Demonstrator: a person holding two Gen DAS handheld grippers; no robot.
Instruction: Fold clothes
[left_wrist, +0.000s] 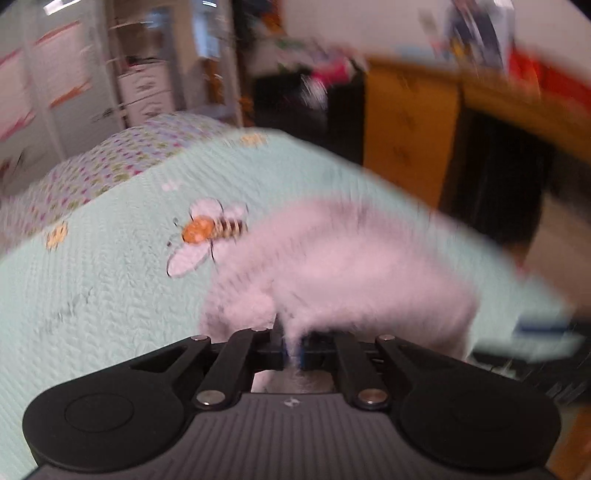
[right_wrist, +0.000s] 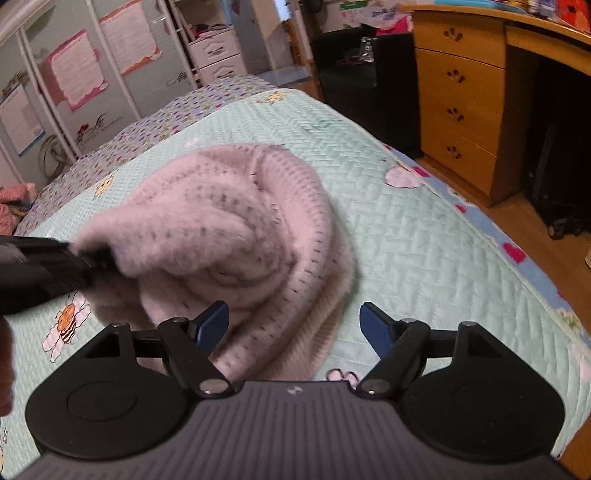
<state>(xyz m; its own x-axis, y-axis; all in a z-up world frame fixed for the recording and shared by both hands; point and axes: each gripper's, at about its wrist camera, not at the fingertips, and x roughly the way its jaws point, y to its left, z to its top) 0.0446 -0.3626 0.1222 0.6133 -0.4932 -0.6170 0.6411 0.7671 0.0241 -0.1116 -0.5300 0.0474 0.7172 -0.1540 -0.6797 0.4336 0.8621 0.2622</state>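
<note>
A fluffy pale pink knitted sweater lies bunched on the mint quilted bedspread. In the left wrist view, which is blurred, the sweater fills the middle, and my left gripper is shut on a fold of it. From the right wrist view the left gripper comes in from the left and lifts the sweater's edge off the bed. My right gripper stands open just above the sweater's near hem, its blue pads wide apart with the fabric below them and untouched.
The bed's right edge drops to a wooden floor. A wooden chest of drawers and a dark cabinet stand beyond it. A flowered sheet covers the far end of the bed. Wardrobe doors line the left.
</note>
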